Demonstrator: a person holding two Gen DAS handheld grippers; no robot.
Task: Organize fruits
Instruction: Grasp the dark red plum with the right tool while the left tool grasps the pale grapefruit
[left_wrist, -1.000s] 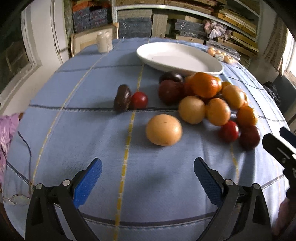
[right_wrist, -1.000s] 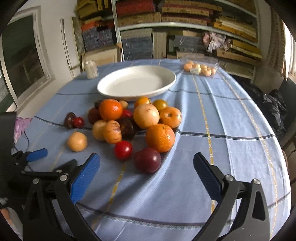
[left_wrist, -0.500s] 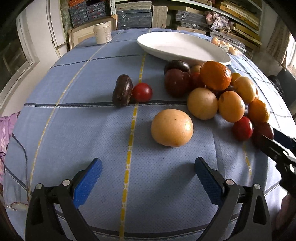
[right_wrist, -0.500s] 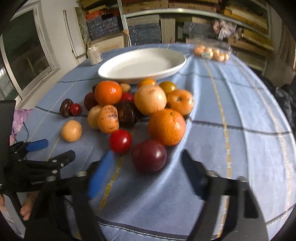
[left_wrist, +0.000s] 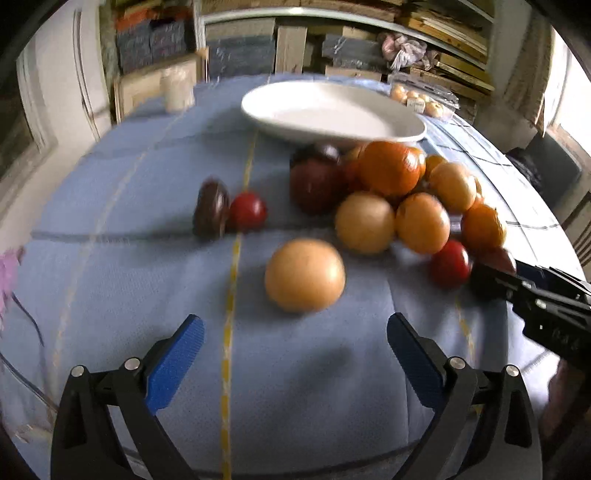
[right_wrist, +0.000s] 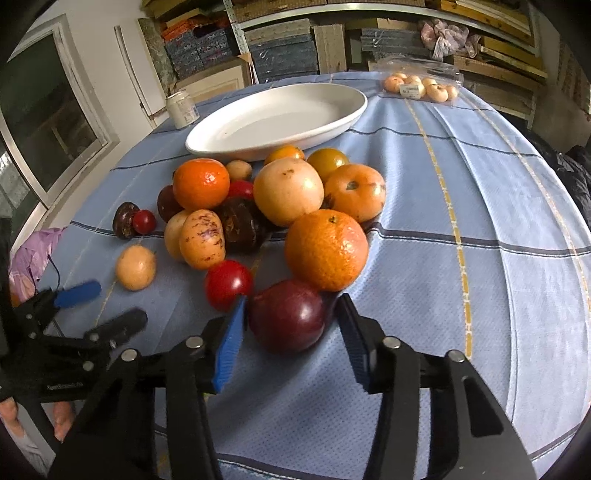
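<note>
A pile of fruit lies on the blue tablecloth in front of a white oval dish, which also shows in the left wrist view. My right gripper has its jaws around a dark purple plum, nearly touching both sides; it sits against a large orange and a red tomato. My left gripper is open and empty, just short of a lone tan round fruit. A dark brown fruit and a small red tomato lie apart at the left.
A white can stands at the table's far left edge. A clear pack of small pale fruit lies at the far right. Shelves of stacked goods stand behind the table. A purple bag hangs off the left edge.
My right gripper has moved forward and narrowed around the purple plum. My left gripper has stayed open, its view shifting a little near the tan fruit.
</note>
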